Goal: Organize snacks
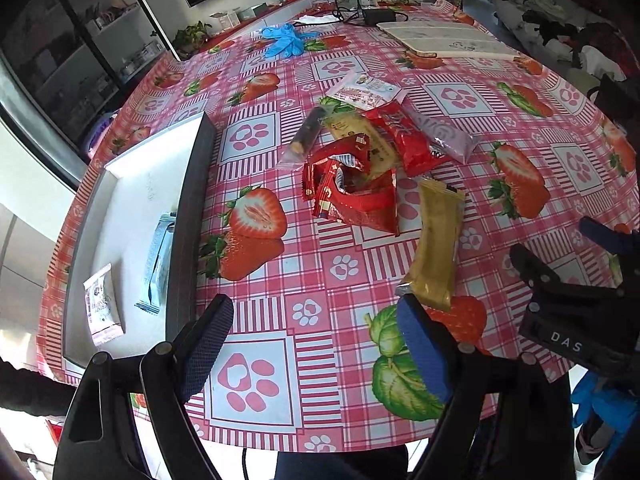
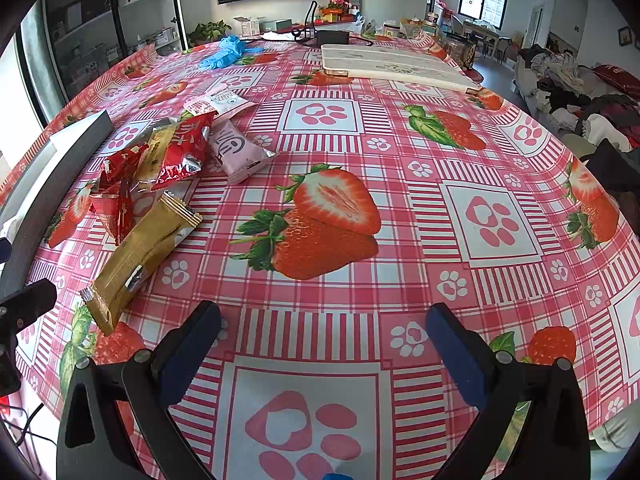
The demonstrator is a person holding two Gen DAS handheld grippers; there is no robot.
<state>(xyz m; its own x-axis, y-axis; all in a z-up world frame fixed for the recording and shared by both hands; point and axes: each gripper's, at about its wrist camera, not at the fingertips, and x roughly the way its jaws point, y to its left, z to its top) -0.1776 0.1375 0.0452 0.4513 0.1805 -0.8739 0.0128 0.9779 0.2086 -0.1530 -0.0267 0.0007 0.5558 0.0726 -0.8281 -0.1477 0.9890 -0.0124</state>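
Observation:
A pile of snack packets lies mid-table: a gold bar packet (image 1: 436, 244) (image 2: 144, 252), crumpled red packets (image 1: 352, 188) (image 2: 116, 196), a red packet (image 1: 408, 136) (image 2: 184, 148), a pink packet (image 1: 448, 136) (image 2: 240, 152) and a white packet (image 1: 364, 90) (image 2: 218, 104). A white box with a dark rim (image 1: 188, 216) stands at the left, holding a blue packet (image 1: 158, 260) and a white packet (image 1: 102, 306). My left gripper (image 1: 316, 336) is open and empty, just short of the gold bar. My right gripper (image 2: 324, 340) is open and empty over bare cloth, right of the pile.
The table wears a pink strawberry-print cloth (image 2: 400, 160). A white tray (image 2: 384, 64) (image 1: 444, 38), blue gloves (image 1: 284, 40) (image 2: 224, 52) and a black cable and adapter (image 2: 332, 34) lie at the far side. The right gripper's body shows in the left wrist view (image 1: 576, 312).

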